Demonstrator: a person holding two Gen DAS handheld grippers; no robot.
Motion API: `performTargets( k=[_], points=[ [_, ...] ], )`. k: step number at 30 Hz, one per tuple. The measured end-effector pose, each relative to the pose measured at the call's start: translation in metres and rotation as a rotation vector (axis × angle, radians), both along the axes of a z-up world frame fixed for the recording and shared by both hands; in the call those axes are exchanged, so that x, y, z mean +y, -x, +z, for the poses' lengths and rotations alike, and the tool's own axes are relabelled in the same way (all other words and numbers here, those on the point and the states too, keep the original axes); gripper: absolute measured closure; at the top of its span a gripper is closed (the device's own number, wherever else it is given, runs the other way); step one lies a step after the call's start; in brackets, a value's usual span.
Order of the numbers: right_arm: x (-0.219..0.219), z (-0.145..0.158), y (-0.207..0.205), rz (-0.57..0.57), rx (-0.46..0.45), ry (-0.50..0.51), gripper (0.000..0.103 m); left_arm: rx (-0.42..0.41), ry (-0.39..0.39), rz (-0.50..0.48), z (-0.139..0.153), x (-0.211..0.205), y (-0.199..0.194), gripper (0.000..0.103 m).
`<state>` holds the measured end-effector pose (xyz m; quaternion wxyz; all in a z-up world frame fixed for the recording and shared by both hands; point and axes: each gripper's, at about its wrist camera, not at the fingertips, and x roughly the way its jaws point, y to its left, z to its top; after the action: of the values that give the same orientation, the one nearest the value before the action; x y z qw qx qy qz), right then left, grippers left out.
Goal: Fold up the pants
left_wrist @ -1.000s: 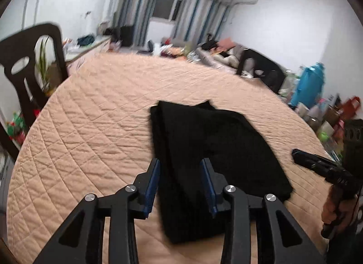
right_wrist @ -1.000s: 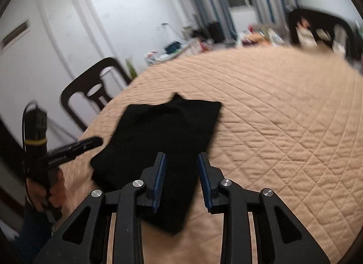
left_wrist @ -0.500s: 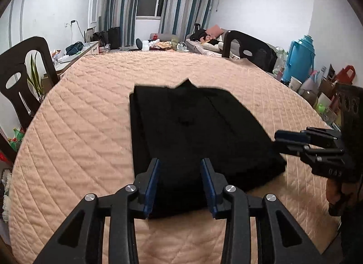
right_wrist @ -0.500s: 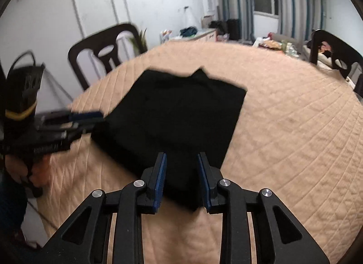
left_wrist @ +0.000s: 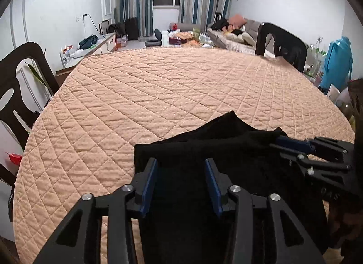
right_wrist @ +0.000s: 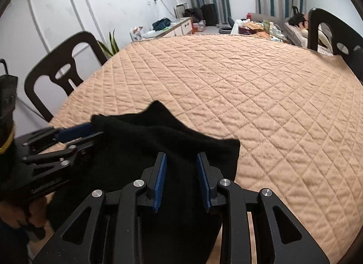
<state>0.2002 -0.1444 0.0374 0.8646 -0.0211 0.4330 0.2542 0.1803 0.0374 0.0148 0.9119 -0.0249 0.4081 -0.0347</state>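
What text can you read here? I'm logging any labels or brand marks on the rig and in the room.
Nothing reads clearly.
Raised lettering on the left gripper, along its side in the right wrist view: too blurred.
Faint marks on the body of the right gripper, left wrist view: too dark.
Red print on the packet by the wall: too small.

Both grippers' fingers [left_wrist: 150, 180] spread apart
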Motion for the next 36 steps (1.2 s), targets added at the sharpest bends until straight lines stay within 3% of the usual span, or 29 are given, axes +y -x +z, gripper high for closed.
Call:
performTargets(
  k=[6,14,16,22,27,36],
  points=[
    [-0.023,0.012,0.027,-0.037,-0.010,-0.002,0.074,-0.036,0.009,-0.004,0.008,0.010,0.044,0.054],
    [-0.059,0.012,0.140,-0.013,-0.070,0.024,0.073,-0.076,0.052,-0.047,0.008,0.004,0.139,0.054],
    [-0.065,0.009,0.156,-0.012,-0.102,0.013,0.073,-0.078,0.062,-0.054,0.001,0.001,0.143,0.053],
    [-0.071,0.014,0.163,-0.005,-0.077,0.026,0.073,-0.072,0.074,-0.014,0.008,0.004,0.144,0.051],
    [-0.077,0.016,0.185,-0.018,-0.087,0.007,0.073,-0.057,0.069,-0.004,0.005,0.001,0.172,0.051],
    [-0.073,-0.008,0.194,-0.026,-0.063,0.092,0.064,-0.001,0.008,0.005,-0.010,-0.005,0.183,0.051]
  ],
)
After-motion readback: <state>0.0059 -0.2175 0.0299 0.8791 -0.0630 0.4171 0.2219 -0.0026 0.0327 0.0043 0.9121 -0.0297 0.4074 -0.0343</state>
